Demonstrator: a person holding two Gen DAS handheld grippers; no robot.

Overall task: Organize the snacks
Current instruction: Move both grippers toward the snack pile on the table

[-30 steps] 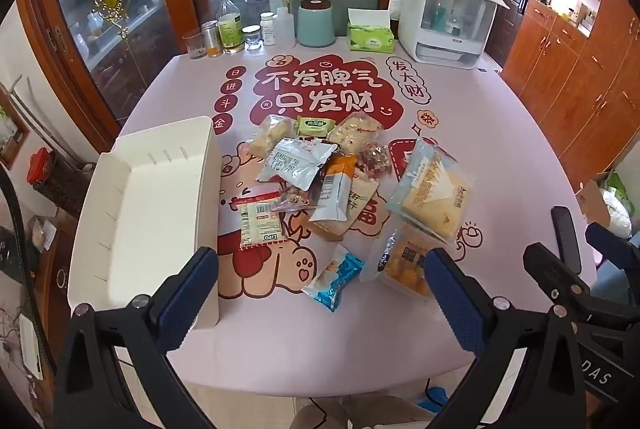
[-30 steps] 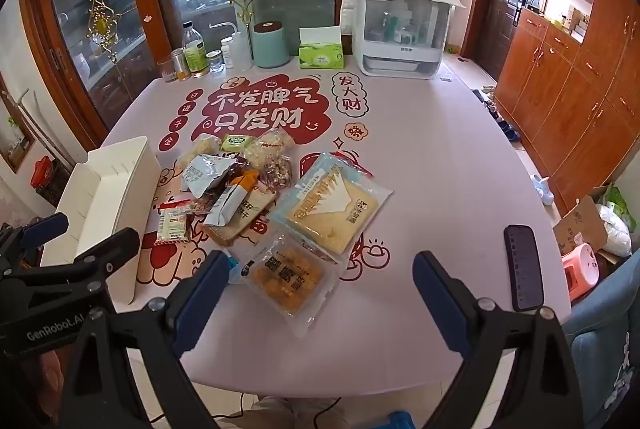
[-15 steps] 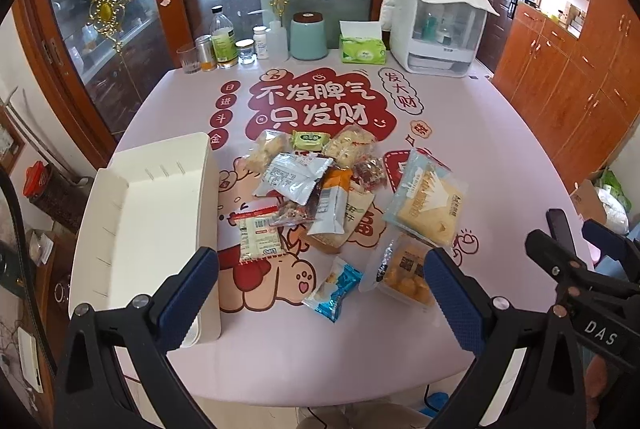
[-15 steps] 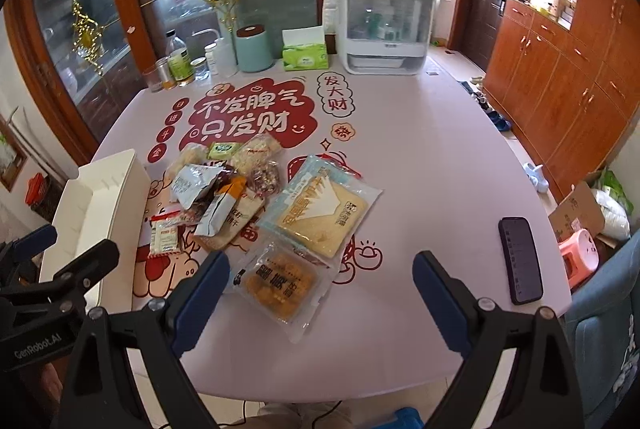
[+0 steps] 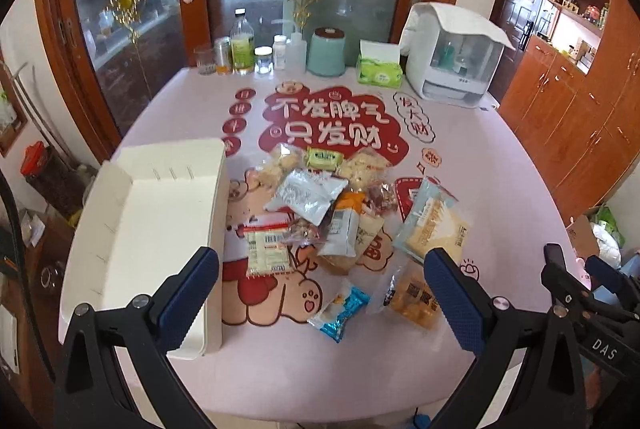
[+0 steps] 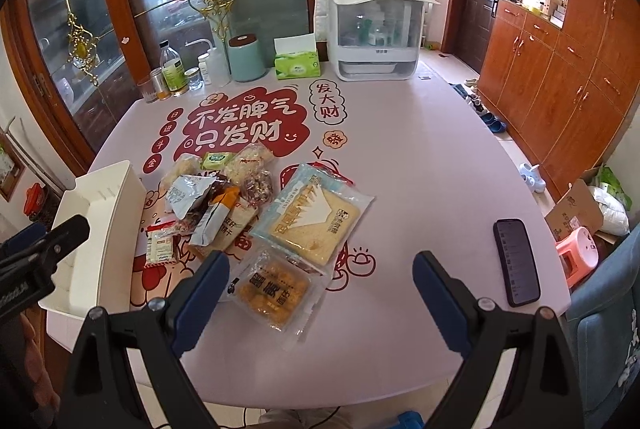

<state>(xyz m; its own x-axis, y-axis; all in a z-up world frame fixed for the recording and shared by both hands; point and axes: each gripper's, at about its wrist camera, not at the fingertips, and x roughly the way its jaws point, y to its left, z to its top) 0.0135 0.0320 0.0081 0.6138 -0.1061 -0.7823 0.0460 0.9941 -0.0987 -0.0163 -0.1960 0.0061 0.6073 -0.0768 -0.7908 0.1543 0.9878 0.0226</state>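
Both views closer to snacks point(image 5: 320, 213)

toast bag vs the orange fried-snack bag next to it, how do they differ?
The toast bag is the larger; the fried-snack bag is smaller. The toast bag shows one pale slab of bread with a white triangle print; the fried-snack bag shows many orange-brown pieces under bold black characters. The toast bag lies farther up the table, and the fried-snack bag lies nearer the right gripper. Both are clear sealed packets lying flat, ungripped.
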